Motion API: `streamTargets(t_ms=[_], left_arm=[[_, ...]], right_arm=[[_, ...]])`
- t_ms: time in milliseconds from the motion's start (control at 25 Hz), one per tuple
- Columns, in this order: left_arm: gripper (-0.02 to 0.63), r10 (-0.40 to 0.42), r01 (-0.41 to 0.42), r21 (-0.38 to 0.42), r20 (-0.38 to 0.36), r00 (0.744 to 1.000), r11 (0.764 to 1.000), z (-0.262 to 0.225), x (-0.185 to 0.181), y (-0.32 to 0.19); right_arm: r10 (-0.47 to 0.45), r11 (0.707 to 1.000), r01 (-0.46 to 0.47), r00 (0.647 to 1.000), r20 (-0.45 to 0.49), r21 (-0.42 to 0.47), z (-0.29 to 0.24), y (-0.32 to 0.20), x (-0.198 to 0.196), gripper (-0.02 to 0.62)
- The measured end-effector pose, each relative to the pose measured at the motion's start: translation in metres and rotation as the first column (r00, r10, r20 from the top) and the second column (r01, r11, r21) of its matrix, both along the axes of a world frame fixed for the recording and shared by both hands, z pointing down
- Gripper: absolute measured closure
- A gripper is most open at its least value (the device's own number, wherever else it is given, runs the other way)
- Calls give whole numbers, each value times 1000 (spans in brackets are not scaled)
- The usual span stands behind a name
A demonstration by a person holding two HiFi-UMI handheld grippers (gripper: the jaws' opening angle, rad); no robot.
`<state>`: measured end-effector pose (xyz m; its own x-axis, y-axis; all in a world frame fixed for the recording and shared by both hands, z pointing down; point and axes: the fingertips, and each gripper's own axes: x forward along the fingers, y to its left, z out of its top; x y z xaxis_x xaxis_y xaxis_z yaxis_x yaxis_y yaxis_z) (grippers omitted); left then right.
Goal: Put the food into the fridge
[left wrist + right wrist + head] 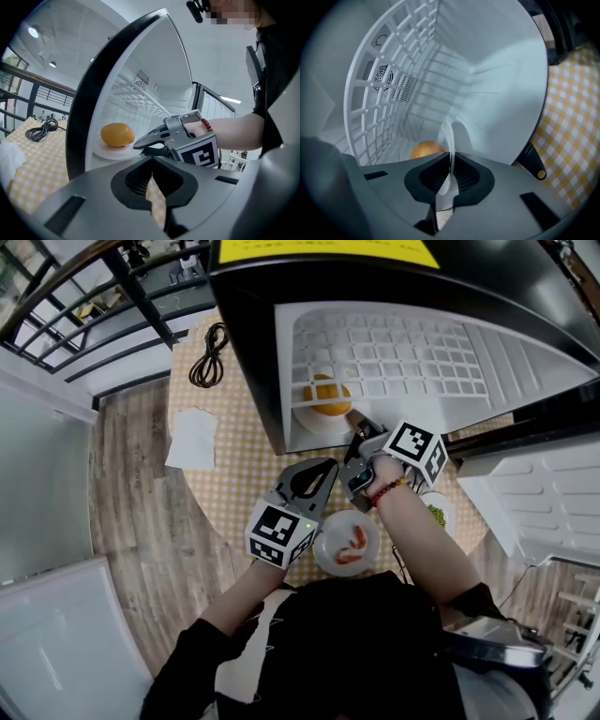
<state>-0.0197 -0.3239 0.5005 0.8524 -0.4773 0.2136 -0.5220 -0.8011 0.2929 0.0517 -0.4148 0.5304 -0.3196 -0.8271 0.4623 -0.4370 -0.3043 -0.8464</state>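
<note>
Left hand-held gripper (323,470) clenched, empty, over tabletop (234,474), fridge (253,334) opening just ahead. Right hand-held gripper (357,420) clamped on white plate (309,423) rim. Orange food (326,393) on the plate, just beyond its jaws, inside the fridge.

Bright, even light; fisheye bending at edges (near jaws blurred).

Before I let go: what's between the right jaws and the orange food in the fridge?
Right gripper view: only the rim of the white plate, clamped in the right gripper; the round orange food sits beyond.
</note>
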Motion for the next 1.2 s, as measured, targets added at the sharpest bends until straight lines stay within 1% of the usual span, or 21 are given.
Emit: streamTargets(t_ms=[80, 280, 480, 760, 920, 1040, 1200], left_arm=[[591, -8, 8, -6, -6, 1000, 1000, 0, -2, 0], [591, -25, 25, -13, -16, 1000, 1000, 1, -6, -1], [591, -27, 27, 10, 7, 1000, 1000, 2, -10, -2], [591, -8, 8, 8, 3, 1000, 1000, 3, -8, 3], [591, 0, 0, 2, -7, 1000, 1000, 2, -8, 4], [591, 1, -1, 3, -22, 1000, 1000, -2, -12, 3], [591, 11, -11, -2, -34, 999, 1000, -5, -19, 1]], right_arm=[[-16, 1000, 16, 999, -35, -2, 0, -2, 0, 571], [-21, 1000, 19, 997, -72, -22, 4, -3, 1, 566], [-50, 998, 43, 980, -192, -38, 6, -2, 1, 541], [-58, 998, 46, 964, -258, -52, 7, -3, 3, 531], [-49, 998, 32, 950, -309, -58, 6, -4, 6, 523], [-27, 998, 4, 930, -368, -62, 4, -3, 8, 515], [-5, 996, -34, 911, -411, -88, 6, -1, 12, 514]])
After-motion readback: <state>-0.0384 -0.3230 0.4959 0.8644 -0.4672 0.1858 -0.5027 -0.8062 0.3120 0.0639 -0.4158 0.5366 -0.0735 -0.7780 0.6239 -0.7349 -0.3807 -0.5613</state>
